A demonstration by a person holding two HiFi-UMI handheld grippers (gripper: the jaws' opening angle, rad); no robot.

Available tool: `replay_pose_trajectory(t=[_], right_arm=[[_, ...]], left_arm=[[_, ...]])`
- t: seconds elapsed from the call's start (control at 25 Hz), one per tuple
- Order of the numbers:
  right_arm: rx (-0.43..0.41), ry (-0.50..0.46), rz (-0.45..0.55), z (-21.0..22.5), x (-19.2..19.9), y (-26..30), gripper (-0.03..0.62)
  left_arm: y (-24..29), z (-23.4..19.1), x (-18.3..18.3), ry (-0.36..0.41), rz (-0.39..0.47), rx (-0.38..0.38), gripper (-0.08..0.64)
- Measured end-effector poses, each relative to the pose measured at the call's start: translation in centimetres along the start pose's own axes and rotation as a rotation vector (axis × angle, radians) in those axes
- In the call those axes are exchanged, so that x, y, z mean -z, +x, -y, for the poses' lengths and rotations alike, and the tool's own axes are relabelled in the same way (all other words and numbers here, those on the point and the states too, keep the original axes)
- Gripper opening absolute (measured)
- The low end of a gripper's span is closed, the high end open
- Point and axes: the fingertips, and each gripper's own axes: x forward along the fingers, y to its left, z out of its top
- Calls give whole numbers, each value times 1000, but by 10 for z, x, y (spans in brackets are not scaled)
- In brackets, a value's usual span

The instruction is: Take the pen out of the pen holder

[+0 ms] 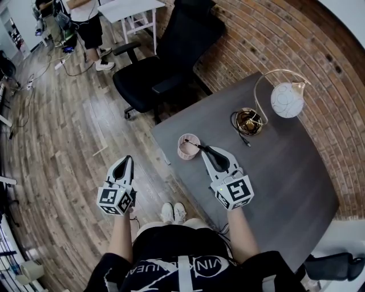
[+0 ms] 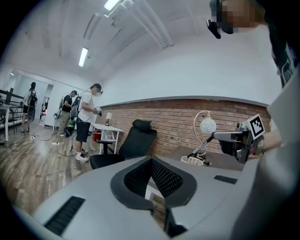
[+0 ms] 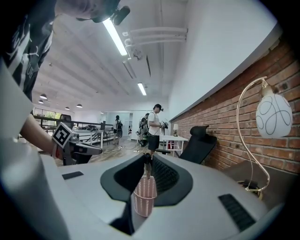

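Observation:
A pink mesh pen holder (image 1: 186,153) stands near the left corner of the grey table (image 1: 274,177). My right gripper (image 1: 203,149) is shut on the upper end of a dark pen (image 1: 194,144). The pen slants down from the jaws, and its lower end is over the holder's mouth. In the right gripper view the pen (image 3: 147,169) hangs straight above the holder (image 3: 144,199). The left gripper view shows the pen (image 2: 201,146) reaching down to the holder's rim (image 2: 192,161). My left gripper (image 1: 128,159) hovers over the wooden floor left of the table, shut and holding nothing.
A black office chair (image 1: 171,63) stands off the table's far corner. A lamp with a white globe (image 1: 287,100) and a gold base (image 1: 249,121) with a black cable sits by the brick wall (image 1: 296,40). People stand near a white table (image 1: 134,10) far back.

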Motion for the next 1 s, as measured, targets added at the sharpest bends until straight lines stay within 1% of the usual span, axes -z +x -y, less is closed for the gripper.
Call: replay_pose_trajectory(t=[0.28,0.48,0.68,1.0], right_arm=[[34,5,10,2,-8,-10,63],[74,1,12,7,-9,-21,63],[112,27,29,13,-13,-35,63],[165,23,36,20,-16,-52,63]], left_arm=[[-6,0,-6,-4,8,4,14],[-9,0,-6,-5,15,9,14],[-12,4,-7,-6,20,18,14],[-13,8,-11,1,30,31,14]])
